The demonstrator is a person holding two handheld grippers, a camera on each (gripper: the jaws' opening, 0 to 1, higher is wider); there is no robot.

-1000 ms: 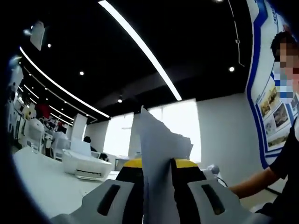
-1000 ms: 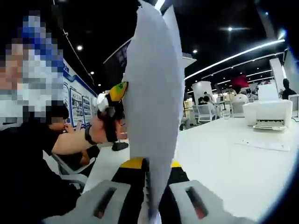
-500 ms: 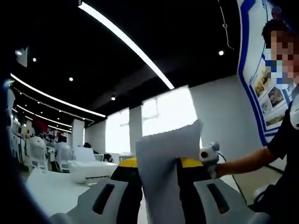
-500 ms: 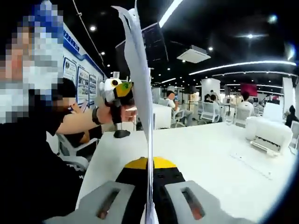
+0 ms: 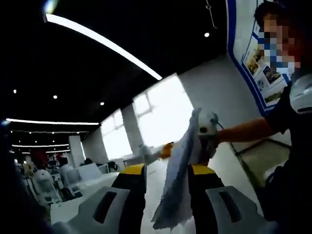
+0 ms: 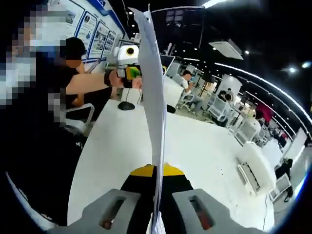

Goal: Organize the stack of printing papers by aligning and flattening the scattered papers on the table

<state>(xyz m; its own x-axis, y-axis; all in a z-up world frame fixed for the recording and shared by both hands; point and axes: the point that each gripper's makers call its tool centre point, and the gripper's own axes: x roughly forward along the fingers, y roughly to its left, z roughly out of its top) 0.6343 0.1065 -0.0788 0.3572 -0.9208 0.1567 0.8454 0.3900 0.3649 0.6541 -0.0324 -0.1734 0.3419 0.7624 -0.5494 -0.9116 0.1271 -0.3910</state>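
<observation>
Papers up off the surface, pinched at both ends: right tongs clamped on one edge, seen edge-on and rising straight from between the jaws; left tongs clamped on the other end, sheets curling up between the jaws. Right view: left tongs far end of the sheets, gripped by a hand. White printer sitting further along on the right.
</observation>
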